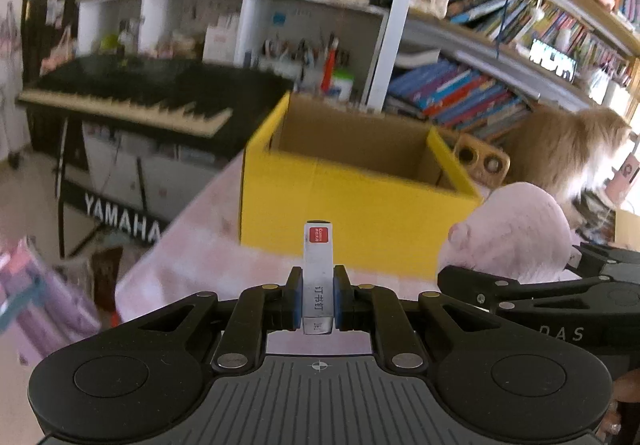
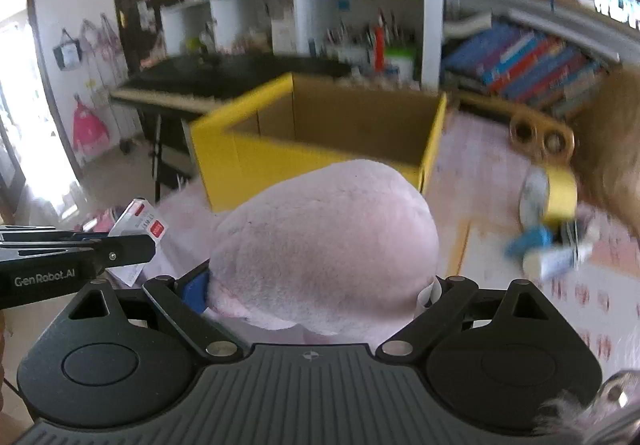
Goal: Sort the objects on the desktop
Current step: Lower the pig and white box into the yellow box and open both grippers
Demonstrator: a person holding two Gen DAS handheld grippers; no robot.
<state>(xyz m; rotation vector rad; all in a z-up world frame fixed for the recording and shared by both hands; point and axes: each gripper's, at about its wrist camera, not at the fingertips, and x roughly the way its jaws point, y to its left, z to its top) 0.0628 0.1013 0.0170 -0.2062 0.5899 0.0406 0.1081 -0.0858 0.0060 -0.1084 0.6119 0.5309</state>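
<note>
Staple box [image 1: 318,277] sits centre-low in the left wrist view, upright, pinched btwn the blue pads of my left gripper [image 1: 318,299], jaws pressed tight on its narrow sides; in the right wrist view it shows at the left edge, mid-height. Pink plush [image 2: 324,241] fills the middle of the right wrist view, clamped w/ my right gripper [image 2: 316,291] spread wide around its base; one blue pad shows at the lower left of the toy, other side mostly hidden by fur. Yellow box [image 1: 352,197] w/ open top lies just beyond both, centre of each view, on the pink tablecloth [image 1: 208,265]. Step in hand, I reckon: carry both over the rim and drop inside. To do it well: keep the grip firm on the staples, clear the near wall first, let go only once over the brown inside, and don't let the grippers knock together. Tape roll [image 2: 560,197] and small bits at right of the right wrist view wait for later.
</note>
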